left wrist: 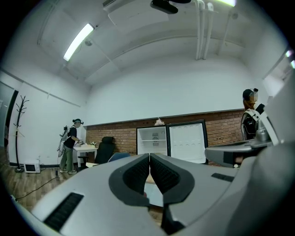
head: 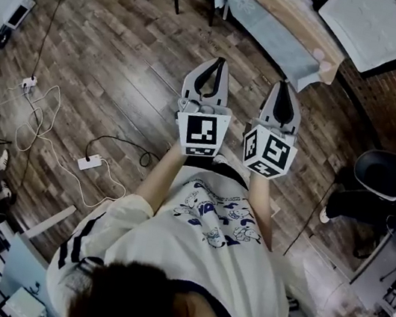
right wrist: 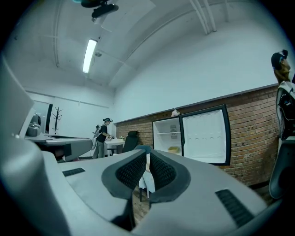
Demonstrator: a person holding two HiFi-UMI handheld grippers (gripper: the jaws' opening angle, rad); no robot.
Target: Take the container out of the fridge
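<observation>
One yellowish container (right wrist: 174, 150) rests on a lower shelf inside the fridge (right wrist: 161, 126); it shows in the right gripper view only, and it is too small to make out its shape or lid. The fridge stands against the brick wall (right wrist: 258, 129). Its door (right wrist: 205, 136) is swung fully open to the right, with the white inner lining facing the room. A small pale object (right wrist: 175, 112) sits on top of the fridge.

Both hand-held grippers are well apart from the fridge, across the room from it:
- Left hand-held gripper (left wrist: 150, 156): jaws closed, ribbed pads meeting at the tips, nothing held.
- Right hand-held gripper (right wrist: 148, 153): jaws closed in the same way, nothing held.

In the head view the two hand-held grippers sit side by side in front of the person's torso, jaws pointing forward and marker cubes facing up. A cloth-covered worktop (head: 283, 17) lies ahead of them, between them and the fridge.

The wooden floor (head: 123, 65) carries a white power strip (head: 89, 163) and loose cables to the left of the person.

Left of the fridge stands a black office chair (right wrist: 130, 140). Next to it a second person (right wrist: 102, 133) stands at a white table (right wrist: 114, 144). A coat stand (right wrist: 56, 120) stands further left, by the white wall
</observation>
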